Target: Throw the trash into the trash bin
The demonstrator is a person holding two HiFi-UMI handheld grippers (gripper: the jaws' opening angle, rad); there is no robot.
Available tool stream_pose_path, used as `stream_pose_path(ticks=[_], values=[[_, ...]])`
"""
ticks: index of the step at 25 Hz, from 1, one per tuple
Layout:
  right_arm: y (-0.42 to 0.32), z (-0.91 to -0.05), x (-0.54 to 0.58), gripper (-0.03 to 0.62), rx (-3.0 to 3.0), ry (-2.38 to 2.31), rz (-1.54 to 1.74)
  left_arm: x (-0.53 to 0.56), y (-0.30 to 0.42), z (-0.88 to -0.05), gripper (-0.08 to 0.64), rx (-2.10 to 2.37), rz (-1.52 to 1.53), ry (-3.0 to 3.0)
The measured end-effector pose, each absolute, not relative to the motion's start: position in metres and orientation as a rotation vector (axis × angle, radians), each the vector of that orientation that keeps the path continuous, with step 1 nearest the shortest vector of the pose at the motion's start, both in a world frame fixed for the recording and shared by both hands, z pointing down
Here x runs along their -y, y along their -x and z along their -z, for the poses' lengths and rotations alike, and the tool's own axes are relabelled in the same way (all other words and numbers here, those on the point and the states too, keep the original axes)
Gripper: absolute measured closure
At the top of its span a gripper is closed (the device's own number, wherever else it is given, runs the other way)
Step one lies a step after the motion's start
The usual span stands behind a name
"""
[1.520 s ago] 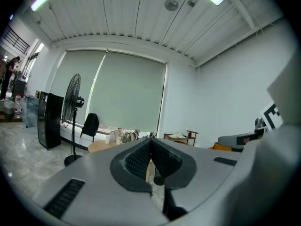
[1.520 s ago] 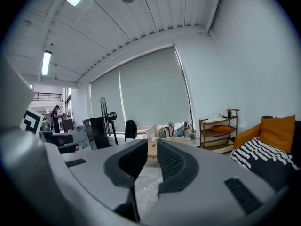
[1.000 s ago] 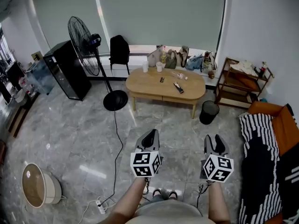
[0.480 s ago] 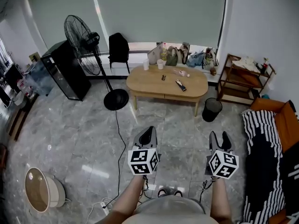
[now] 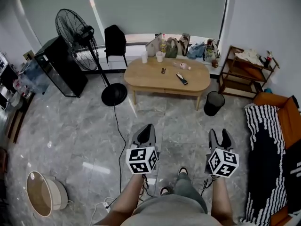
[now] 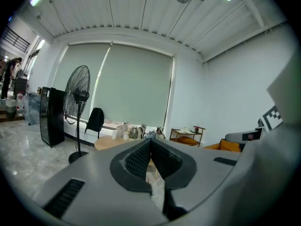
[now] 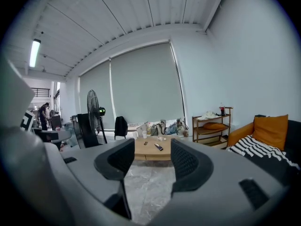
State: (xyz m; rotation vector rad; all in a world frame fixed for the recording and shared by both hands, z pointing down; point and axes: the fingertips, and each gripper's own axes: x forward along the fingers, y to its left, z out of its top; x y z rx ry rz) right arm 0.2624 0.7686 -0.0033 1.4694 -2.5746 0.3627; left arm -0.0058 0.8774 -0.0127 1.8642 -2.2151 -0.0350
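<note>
Black trash bin point(image 5: 214, 102) is seen right of centre, just beside the wooden table point(image 5: 141, 74) where small items point(image 5: 182, 79) lie. Lower frame: left gripper point(image 5: 150, 127) is pinched closed, empty; right gripper point(image 5: 219, 133), jaws just opened wide, empty.

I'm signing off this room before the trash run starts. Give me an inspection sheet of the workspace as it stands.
Surface: oval wooden table, ahead of the person.
Job's things: black trash bin on the floor by the table's right end; which table items are trash cannot be told.
Clutter: two cups and a dark flat thing on the table; bags behind it.
Grippers: left gripper shut, empty; right gripper open, its jaws have just been opening, nothing between them.
Cables: fan cord runs over the floor toward a power strip.
Surroundings: standing fan, black cabinet, wooden shelf, sofa.
</note>
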Motion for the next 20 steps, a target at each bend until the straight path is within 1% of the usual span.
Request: stream_pose_path(ticks=[6,20], values=[[-0.253,0.001,-0.717,0.345,2.574,-1.458,-0.362,-0.824,0.020,0.006,0.541,2.218,0.026,-1.840],[-0.233,0.012,-0.524,0.348,2.606,-1.384,-0.407,-0.653,0.041,0.020,0.541,2.282,0.049,-1.751]])
